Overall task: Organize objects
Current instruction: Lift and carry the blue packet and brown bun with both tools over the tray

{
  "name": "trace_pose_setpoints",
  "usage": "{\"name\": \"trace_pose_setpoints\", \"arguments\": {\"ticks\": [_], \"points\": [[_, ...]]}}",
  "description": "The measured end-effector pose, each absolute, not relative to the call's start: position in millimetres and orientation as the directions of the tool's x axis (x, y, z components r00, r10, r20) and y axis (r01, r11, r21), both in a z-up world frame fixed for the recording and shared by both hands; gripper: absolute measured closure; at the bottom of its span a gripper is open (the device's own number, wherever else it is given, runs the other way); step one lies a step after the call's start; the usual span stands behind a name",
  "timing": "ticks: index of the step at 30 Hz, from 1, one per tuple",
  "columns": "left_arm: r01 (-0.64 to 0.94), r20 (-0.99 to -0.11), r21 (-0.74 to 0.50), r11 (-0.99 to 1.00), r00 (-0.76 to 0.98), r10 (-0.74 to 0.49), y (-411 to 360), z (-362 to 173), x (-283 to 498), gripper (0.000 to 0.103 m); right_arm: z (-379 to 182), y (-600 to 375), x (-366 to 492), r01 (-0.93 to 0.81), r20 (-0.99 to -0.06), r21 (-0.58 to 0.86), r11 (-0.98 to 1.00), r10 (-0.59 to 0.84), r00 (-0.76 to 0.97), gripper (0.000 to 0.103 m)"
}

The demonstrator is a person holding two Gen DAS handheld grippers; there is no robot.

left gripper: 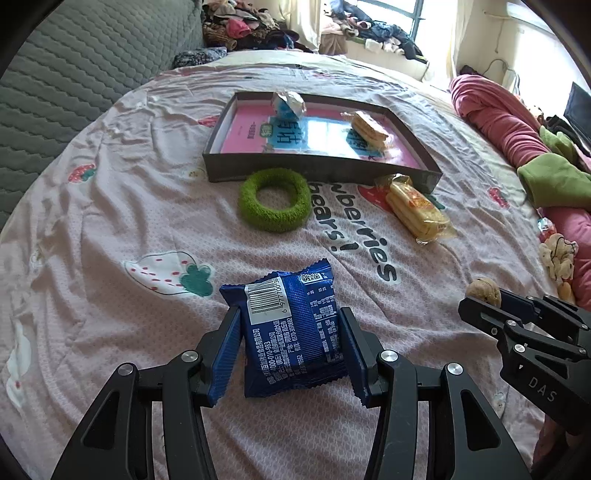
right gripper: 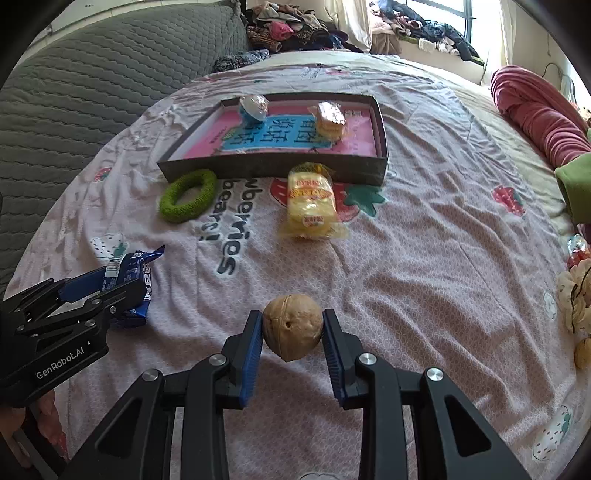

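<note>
Nearest in the left wrist view, the left gripper (left gripper: 290, 343) has its blue pads closed partway onto a blue snack packet (left gripper: 291, 328), one pad pressing each side edge; the packet stands with its barcode uppermost, over the pink bedsheet (left gripper: 110, 221). In the right wrist view the right gripper (right gripper: 293, 334) is clamped on a walnut (right gripper: 293, 326), both pads touching its shell, and the nut sits clear above the sheet. Each gripper shows at the edge of the other's view, the left one low on the left and the right one low on the right.

Further out on the sheet, near the printed lettering, lies a green fuzzy ring (left gripper: 275, 199), flat and just in front of the near wall of the tray. To the right of it, a clear-wrapped pack of yellow wafers (right gripper: 312, 201) lies with its far end touching or almost touching that wall.

The dark shallow tray (left gripper: 321, 168) has a pink and blue printed bottom. Inside it, near the far wall, sits a small crumpled blue and white wrapped sweet (left gripper: 289, 105), and to the right a smaller wrapped wafer pack (left gripper: 369, 131).

Beyond the tray are a grey quilted headboard (left gripper: 74, 74), heaps of clothes (left gripper: 243, 26) by the window, and a rolled red blanket (left gripper: 502, 122) at the right.
</note>
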State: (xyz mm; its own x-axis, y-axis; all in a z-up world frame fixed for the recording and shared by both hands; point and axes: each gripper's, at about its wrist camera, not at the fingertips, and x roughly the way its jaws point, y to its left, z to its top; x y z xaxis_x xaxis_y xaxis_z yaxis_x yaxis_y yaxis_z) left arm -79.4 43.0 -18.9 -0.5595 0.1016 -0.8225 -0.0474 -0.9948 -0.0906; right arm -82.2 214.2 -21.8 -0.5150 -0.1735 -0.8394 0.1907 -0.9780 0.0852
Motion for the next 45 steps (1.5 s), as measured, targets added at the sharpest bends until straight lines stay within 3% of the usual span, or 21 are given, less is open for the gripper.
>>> {"name": "trace_pose_setpoints", "arguments": {"ticks": [45], "points": [[-0.067, -0.671, -0.073, -0.995, -0.735, 0.098, 28.0, 109.9, -19.3, 0.05, 111.0, 189.1, -26.2, 0.227, -0.696, 0.018, -0.974, -0.175, -0.696, 0.07]]}}
